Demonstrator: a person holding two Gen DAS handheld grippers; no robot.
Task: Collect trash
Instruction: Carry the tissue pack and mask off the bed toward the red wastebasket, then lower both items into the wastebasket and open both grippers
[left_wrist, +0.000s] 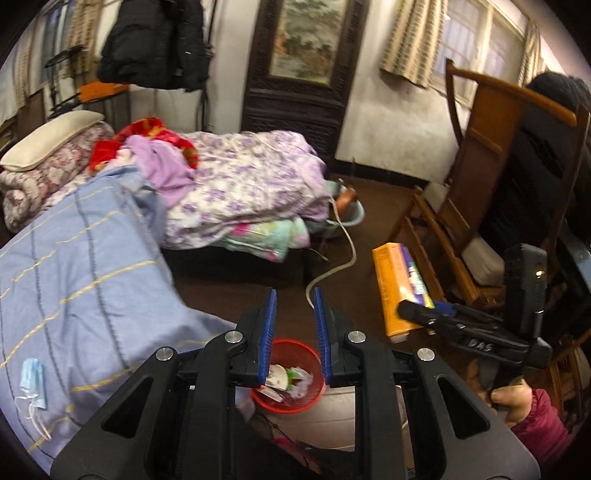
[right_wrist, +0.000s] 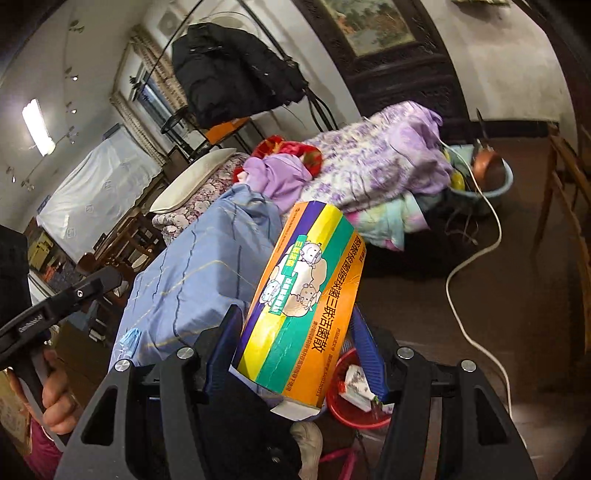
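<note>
A red mesh bin with wrappers in it stands on the dark floor by the bed, just below and beyond my left gripper. That gripper's blue pads stand shut, a narrow gap apart, with nothing between them. My right gripper is shut on a large orange box with purple, yellow and green stripes, held tilted above the bin. In the left wrist view the box and right gripper hang at the right. A blue face mask lies on the blue blanket.
A bed piled with a blue blanket and a purple floral quilt fills the left. A white cable snakes over the floor. A wooden chair stands right, a blue basin behind the bed.
</note>
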